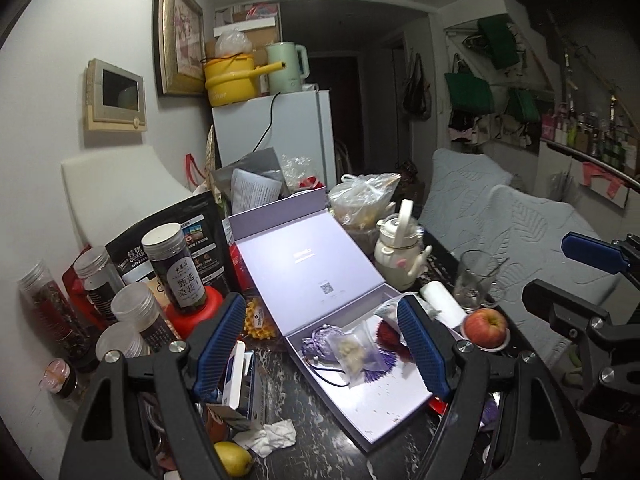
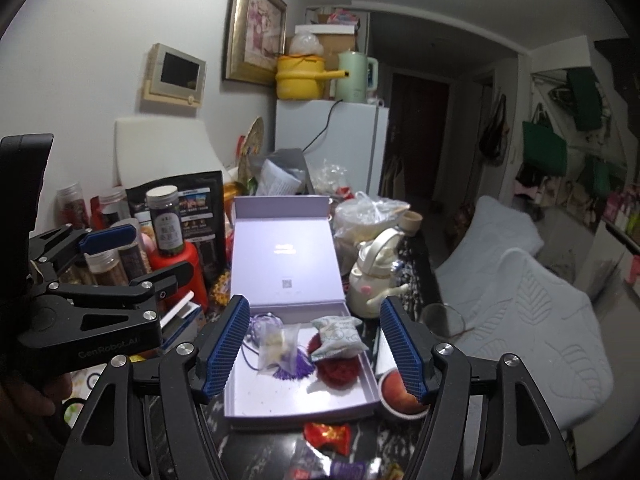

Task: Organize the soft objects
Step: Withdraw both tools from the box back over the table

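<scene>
An open lilac gift box (image 2: 248,396) lies on the dark marble table, its lid (image 2: 284,252) standing up behind. Inside lie a purple tasselled sachet (image 2: 288,368), a clear bag of pale pieces (image 2: 276,346), a white printed soft pouch (image 2: 338,336) and a red fluffy ball (image 2: 338,372). My right gripper (image 2: 314,350) is open, held above the box, empty. My left gripper (image 1: 322,346) is open and empty over the box's left side (image 1: 304,356); the sachet (image 1: 320,346) and clear bag (image 1: 352,354) show between its fingers. The left gripper also shows in the right wrist view (image 2: 132,258).
Jars (image 1: 176,268) and a black pouch (image 1: 172,232) crowd the left. A white teapot (image 1: 400,256), a glass (image 1: 474,280), and an apple (image 1: 485,326) stand right of the box. A red candy wrapper (image 2: 328,436) lies in front. A pear (image 1: 232,458) and crumpled tissue (image 1: 272,436) lie near.
</scene>
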Available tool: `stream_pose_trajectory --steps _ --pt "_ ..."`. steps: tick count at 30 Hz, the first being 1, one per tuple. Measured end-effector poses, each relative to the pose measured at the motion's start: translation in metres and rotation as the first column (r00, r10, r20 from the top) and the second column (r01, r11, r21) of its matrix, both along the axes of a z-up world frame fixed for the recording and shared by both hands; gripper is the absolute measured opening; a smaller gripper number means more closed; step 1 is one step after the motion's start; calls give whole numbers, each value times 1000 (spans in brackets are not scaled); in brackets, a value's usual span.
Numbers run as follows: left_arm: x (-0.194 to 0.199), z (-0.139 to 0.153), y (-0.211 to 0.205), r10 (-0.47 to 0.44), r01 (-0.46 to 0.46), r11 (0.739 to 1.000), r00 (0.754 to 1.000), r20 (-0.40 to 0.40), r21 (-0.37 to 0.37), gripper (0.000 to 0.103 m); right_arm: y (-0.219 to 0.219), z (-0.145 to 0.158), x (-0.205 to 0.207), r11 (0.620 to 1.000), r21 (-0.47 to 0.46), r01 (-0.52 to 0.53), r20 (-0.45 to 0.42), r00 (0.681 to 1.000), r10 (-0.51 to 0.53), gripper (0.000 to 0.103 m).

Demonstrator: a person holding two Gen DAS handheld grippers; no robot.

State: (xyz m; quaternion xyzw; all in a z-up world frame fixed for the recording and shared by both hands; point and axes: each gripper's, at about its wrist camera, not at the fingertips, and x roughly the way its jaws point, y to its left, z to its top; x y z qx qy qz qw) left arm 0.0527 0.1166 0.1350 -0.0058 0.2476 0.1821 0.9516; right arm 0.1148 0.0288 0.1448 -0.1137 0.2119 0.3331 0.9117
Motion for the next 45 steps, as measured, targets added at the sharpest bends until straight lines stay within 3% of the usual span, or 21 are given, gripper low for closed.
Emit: stream_pose_trajectory --steps 12,16,25,39,45 --pt "-52 2 -33 -86 86 996 995 40 -6 83 -39 3 -70 998 16 61 45 997 -62 72" --pt "-66 -4 -45 -119 120 993 992 44 -15 83 -52 0 -89 996 22 90 50 995 -91 77" --pt "-88 -28 -72 -237 238 970 971 39 -41 83 -82 -22 -124 989 24 148 41 988 -149 77" --pt "-74 -81 -99 -314 310 944 949 -24 -110 83 -118 -75 -125 978 4 207 -51 977 -206 77" --pt "-59 -114 -109 -347 328 929 933 -96 -172 83 -133 -104 -115 971 33 238 -102 967 -234 77"
